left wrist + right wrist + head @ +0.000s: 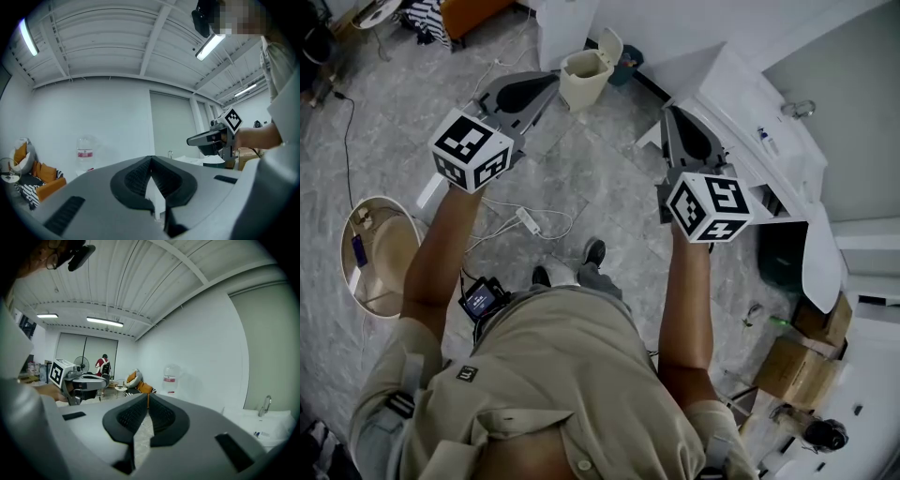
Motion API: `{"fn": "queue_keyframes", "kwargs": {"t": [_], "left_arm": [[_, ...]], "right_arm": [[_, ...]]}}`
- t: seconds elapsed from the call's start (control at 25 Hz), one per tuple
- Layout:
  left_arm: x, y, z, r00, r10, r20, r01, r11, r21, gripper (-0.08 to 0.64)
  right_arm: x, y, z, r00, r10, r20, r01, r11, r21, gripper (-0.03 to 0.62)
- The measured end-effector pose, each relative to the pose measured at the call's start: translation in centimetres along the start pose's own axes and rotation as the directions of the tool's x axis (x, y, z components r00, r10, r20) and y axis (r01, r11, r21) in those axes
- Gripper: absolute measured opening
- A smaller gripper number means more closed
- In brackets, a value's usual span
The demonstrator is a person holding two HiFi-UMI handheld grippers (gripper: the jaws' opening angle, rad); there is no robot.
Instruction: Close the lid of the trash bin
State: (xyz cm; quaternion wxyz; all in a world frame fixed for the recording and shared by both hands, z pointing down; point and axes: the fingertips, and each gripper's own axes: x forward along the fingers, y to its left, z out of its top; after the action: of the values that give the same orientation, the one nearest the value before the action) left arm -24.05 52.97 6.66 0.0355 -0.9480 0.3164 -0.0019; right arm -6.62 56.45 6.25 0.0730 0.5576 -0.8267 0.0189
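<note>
A cream trash bin (584,78) stands on the floor by the far wall, its lid (610,44) tipped up and open. My left gripper (549,82) is held in the air just left of the bin, jaws shut with nothing between them. My right gripper (668,112) hovers to the bin's right, also shut and empty. The bin does not show in either gripper view; both look at the wall and ceiling. The left gripper view shows my left gripper (151,158) and, beyond it, the right gripper (213,138). In the right gripper view my right gripper (148,395) has the left gripper (84,380) beside it.
A white sink counter (773,141) runs along the right. A round side table (382,255) stands at the left, and a power strip (528,220) with cables lies on the floor. Cardboard boxes (797,370) sit at lower right. A water bottle (169,378) stands against the wall.
</note>
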Motion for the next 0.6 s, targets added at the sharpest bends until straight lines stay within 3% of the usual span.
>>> {"fn": "queue_keyframes", "kwargs": {"t": [0.28,0.6], "left_arm": [[1.9,2.2,-1.1,0.999,0.046,-0.03,-0.045,0.999,0.01,0.015],[7.5,5.3,-1.3,0.986,0.145,-0.081,-0.142,0.989,0.043,0.015]], "right_arm": [[3.6,-2.2,-1.0,1.0,0.027,0.003,-0.027,1.0,0.015,0.026],[9.7,-8.7,-1.0,0.994,0.108,0.029,-0.11,0.992,0.058,0.026]]}}
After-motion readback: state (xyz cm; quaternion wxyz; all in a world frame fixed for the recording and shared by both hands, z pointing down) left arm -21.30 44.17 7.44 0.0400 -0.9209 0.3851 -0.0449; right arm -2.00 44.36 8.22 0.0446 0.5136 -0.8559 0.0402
